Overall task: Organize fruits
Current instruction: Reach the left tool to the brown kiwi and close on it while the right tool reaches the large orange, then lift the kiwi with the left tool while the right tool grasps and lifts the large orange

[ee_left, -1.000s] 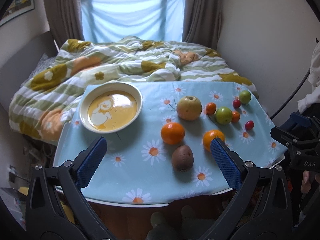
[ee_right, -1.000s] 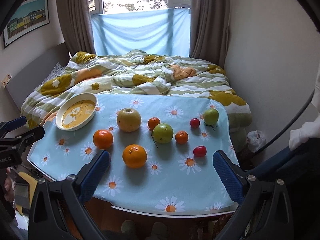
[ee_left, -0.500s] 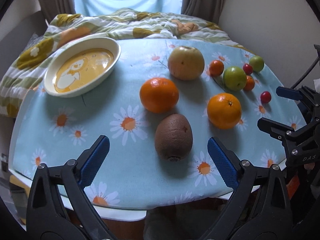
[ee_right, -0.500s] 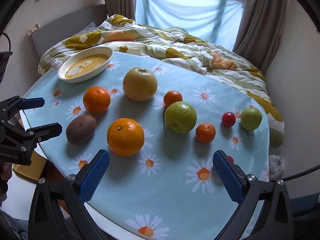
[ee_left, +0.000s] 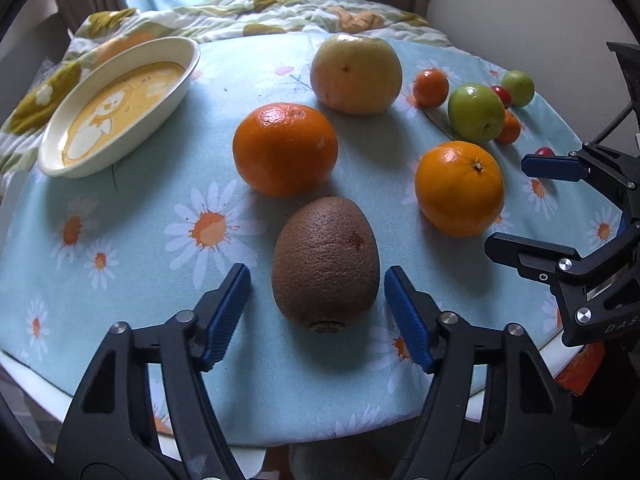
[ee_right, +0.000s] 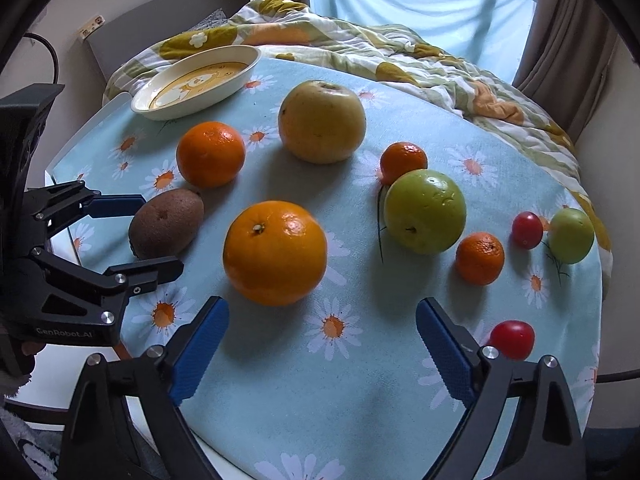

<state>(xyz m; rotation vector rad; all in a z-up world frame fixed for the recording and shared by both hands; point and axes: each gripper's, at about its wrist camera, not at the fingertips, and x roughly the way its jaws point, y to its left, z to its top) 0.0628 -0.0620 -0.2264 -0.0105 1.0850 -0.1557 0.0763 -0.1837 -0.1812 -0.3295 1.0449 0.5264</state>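
A brown kiwi lies on the daisy tablecloth between the blue pads of my left gripper. The jaws are closing, with a gap still showing on each side of the fruit. In the right wrist view the kiwi likewise sits between those fingers without being touched. My right gripper hovers low just short of a large orange. Its jaws are closing too and hold nothing. A second orange sits beyond the kiwi. The cream dish with a yellow cartoon inside stands at the far left.
A big yellow apple, two green fruits, two small tangerines and two cherry tomatoes lie on the right half. A bed with a rumpled quilt borders the far table edge.
Both grippers have come down and closer to the table. The left jaws have narrowed around the kiwi. The right jaws have narrowed a little and now stand close to the large orange.
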